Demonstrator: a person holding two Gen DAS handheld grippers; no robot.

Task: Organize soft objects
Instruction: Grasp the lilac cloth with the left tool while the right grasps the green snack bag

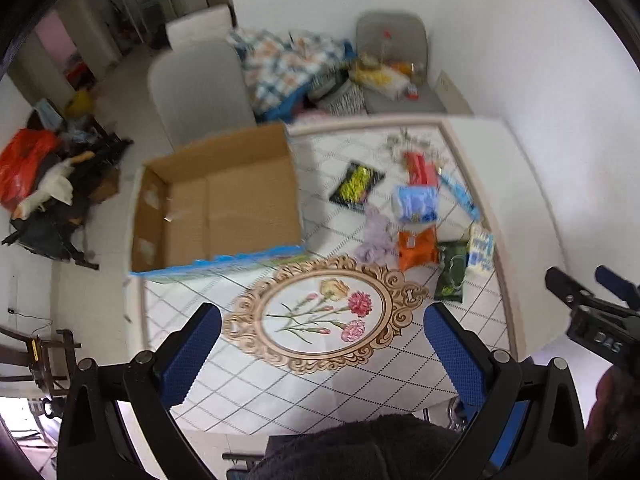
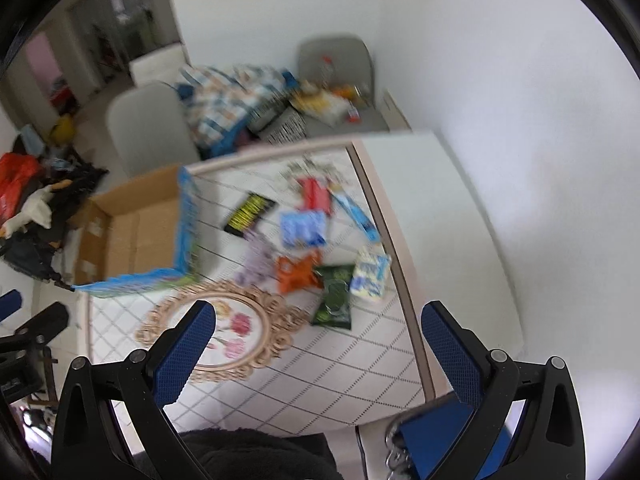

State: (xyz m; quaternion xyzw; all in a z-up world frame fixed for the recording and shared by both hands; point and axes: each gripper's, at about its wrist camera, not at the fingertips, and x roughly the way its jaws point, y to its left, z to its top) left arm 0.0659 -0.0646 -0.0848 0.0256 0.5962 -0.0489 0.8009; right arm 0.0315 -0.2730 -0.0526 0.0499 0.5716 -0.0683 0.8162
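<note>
Cardboard box (image 1: 224, 200) empty; soft packets (image 1: 416, 216) all on table (image 1: 360, 380) (nothing sorted, by my judgement). Left gripper (image 1: 320, 344) and right gripper (image 2: 318, 344) both spread wide, holding nothing.

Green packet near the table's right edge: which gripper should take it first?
Probably the right. The green packet lies just ahead of the open right gripper; from the open left gripper it sits off to the right.

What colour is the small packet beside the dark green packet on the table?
The packet is orange; the left wrist view shows it best.
</note>
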